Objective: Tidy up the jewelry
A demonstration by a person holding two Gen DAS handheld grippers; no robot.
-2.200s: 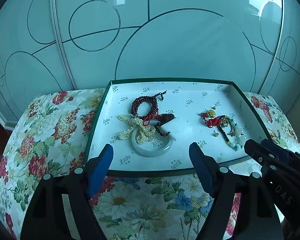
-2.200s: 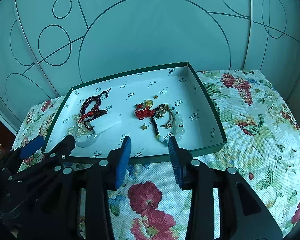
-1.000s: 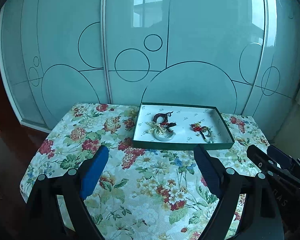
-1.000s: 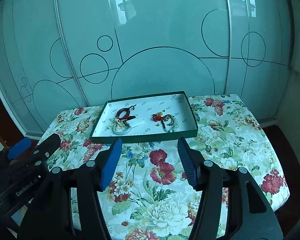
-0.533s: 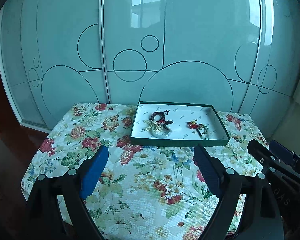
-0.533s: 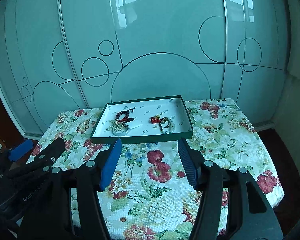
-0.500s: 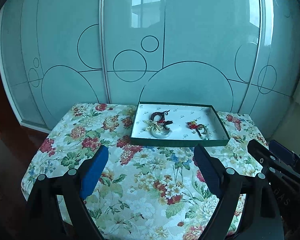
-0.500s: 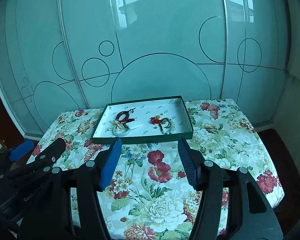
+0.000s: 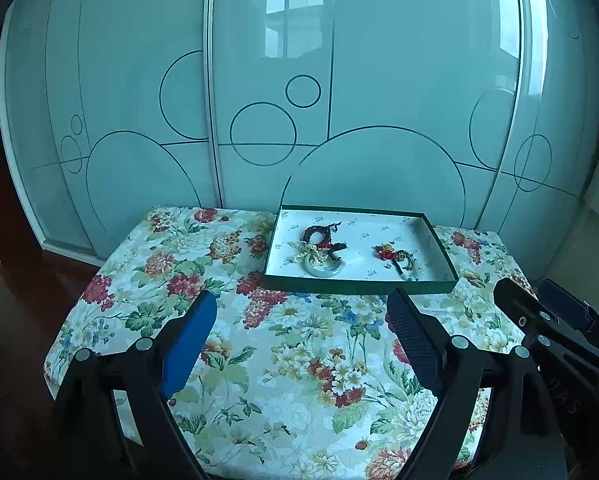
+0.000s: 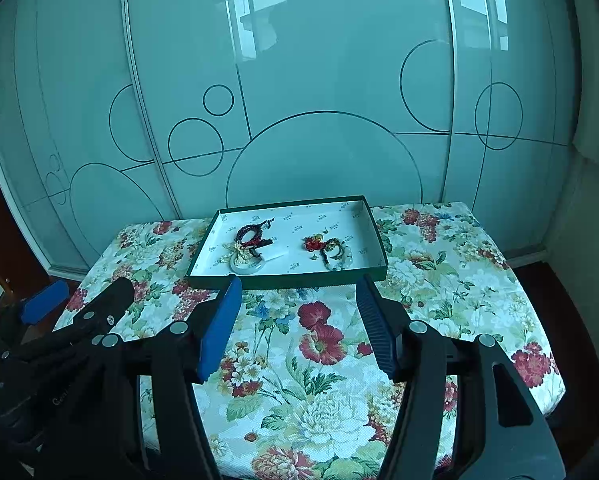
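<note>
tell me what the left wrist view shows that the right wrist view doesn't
Only the left wrist view: dark wood floor left of the table, and the right claw at its right edge.

Only the right wrist view: the table's right edge, floor beyond it, and the left claw at lower left.

Both: the green tray with two jewelry clusters on the floral tablecloth, glass doors behind, both claws open and empty.

We saw the tray (image 9: 361, 283) on the far part of the table (image 9: 171, 280), before the sliding doors (image 9: 267, 80). In the tray, the bangle (image 9: 324, 268) lay left and the bead bracelet (image 9: 403, 261) right, well apart.
</note>
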